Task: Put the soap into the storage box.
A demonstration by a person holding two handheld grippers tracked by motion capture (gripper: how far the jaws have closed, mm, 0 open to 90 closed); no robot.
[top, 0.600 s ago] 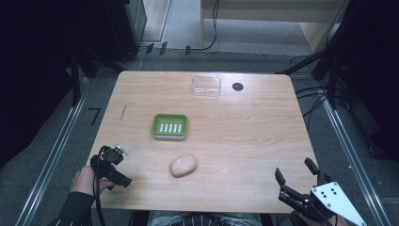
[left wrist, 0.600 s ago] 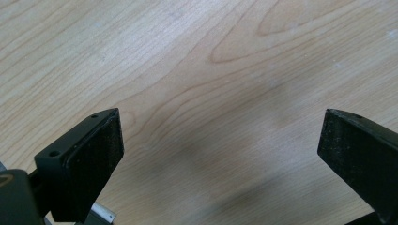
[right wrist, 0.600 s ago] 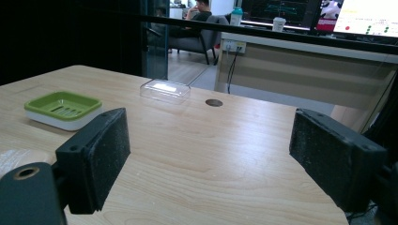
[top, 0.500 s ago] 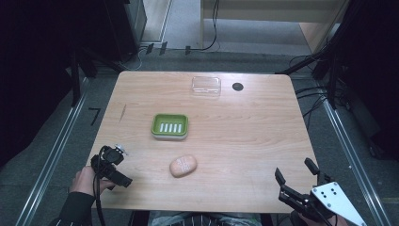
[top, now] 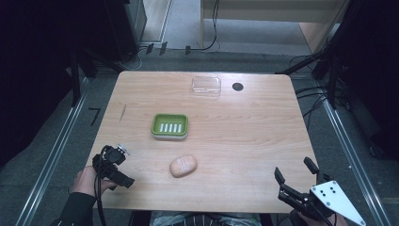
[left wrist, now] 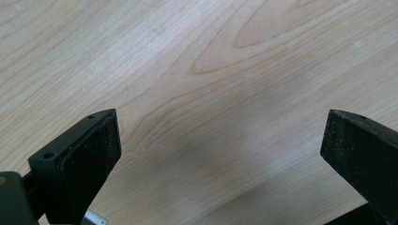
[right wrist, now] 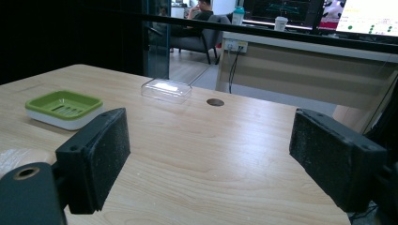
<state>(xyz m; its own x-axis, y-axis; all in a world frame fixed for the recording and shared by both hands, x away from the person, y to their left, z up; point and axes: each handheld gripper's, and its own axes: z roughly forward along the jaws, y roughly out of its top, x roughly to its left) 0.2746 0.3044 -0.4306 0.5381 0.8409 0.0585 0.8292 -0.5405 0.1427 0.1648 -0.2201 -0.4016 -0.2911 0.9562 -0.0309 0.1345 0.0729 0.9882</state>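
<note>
Now soap [top: 183, 165] betw. 2 wide-open grippers, nearer left gripper [top: 123, 179], no contact.

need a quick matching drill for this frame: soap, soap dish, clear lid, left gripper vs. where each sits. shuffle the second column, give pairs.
Column 1:
1. soap
2. soap dish
3. clear lid
4. left gripper

Column 2:
A. far edge of the table, beside the dark round hole
B. near-left corner, jaws open over bare wood
C. mid-table, green, nothing in it
D. lying on the wood nearer the person than the dish

Pairs: 1-D, 2-C, 3-A, 4-B
</note>
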